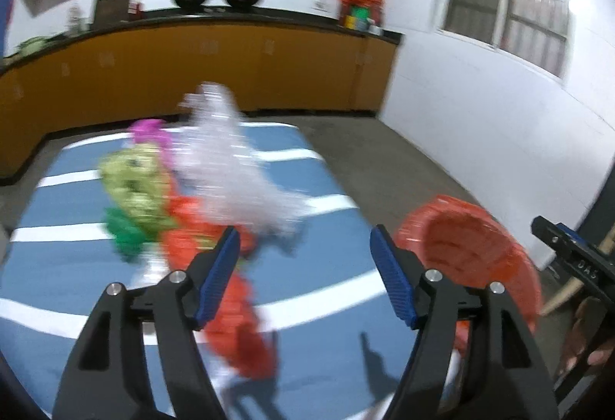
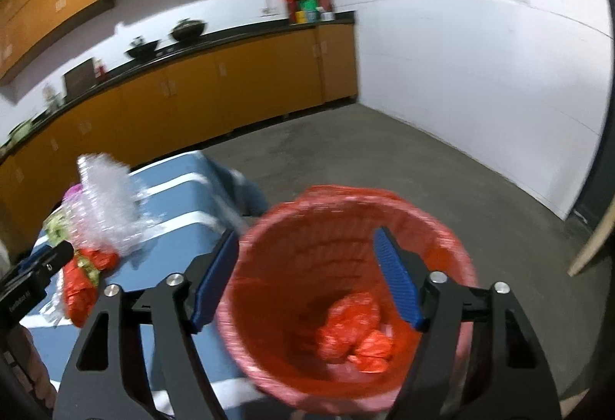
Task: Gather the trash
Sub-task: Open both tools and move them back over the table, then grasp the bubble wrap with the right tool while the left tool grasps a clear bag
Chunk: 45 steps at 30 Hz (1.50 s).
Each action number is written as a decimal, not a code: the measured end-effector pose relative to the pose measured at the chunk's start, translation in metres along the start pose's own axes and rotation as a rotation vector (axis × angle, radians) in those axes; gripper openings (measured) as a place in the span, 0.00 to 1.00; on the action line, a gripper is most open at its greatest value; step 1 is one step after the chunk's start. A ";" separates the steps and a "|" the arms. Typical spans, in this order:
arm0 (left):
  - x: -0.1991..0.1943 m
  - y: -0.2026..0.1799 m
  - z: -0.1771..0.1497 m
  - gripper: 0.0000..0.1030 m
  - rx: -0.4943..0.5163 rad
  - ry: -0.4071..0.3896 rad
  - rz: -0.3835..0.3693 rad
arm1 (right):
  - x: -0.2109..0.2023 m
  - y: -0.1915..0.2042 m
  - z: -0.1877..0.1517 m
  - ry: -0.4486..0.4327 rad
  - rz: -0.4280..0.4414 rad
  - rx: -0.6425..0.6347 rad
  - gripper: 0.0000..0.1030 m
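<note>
Trash pile [image 1: 184, 205] just ahead-left of left fingers [image 1: 305, 276], spread, empty; right fingers [image 2: 307, 279] spread over bin [image 2: 346, 289].

1. The trash basket [image 2: 346, 266] is woven plastic, lined with a thin, shiny red bag.
2. The clear wrap [image 1: 234, 166] is crinkly, shiny plastic.
3. The blue table cover [image 1: 326, 362] looks soft and matt.
4. The floor [image 2: 423, 166] is rough grey concrete.

Kitchen – orange cabinets [image 1: 200, 74], black countertop [image 2: 238, 32], woks [image 1: 192, 0]
</note>
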<state>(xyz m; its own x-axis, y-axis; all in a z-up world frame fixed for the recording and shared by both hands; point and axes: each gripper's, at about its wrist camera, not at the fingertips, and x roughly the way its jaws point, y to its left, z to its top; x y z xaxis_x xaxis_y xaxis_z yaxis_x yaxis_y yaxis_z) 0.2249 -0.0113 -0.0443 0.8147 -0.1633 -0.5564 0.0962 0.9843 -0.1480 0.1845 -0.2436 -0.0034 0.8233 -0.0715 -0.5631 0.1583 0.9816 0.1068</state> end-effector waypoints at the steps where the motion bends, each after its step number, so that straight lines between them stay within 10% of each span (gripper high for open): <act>1: -0.003 0.008 0.000 0.68 -0.006 -0.007 0.021 | 0.005 0.013 0.001 0.006 0.026 -0.018 0.62; 9: -0.020 0.103 -0.008 0.69 -0.106 -0.029 0.219 | 0.039 0.108 0.007 0.049 0.226 -0.117 0.52; 19: -0.016 0.155 -0.009 0.69 -0.155 -0.028 0.292 | 0.093 0.199 0.017 0.093 0.337 -0.218 0.47; 28: -0.007 0.170 -0.014 0.69 -0.161 -0.015 0.291 | 0.121 0.221 0.012 0.164 0.358 -0.250 0.44; 35: -0.004 0.168 -0.017 0.69 -0.168 -0.003 0.280 | 0.133 0.213 0.008 0.226 0.354 -0.230 0.14; 45: -0.003 0.158 -0.018 0.69 -0.152 0.007 0.244 | 0.099 0.192 0.015 0.134 0.363 -0.208 0.07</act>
<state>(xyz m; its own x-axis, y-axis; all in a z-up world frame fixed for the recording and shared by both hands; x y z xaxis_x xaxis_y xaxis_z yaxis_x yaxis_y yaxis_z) 0.2274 0.1436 -0.0812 0.7992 0.0760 -0.5963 -0.1895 0.9732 -0.1299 0.3046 -0.0648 -0.0266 0.7253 0.2951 -0.6219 -0.2532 0.9545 0.1576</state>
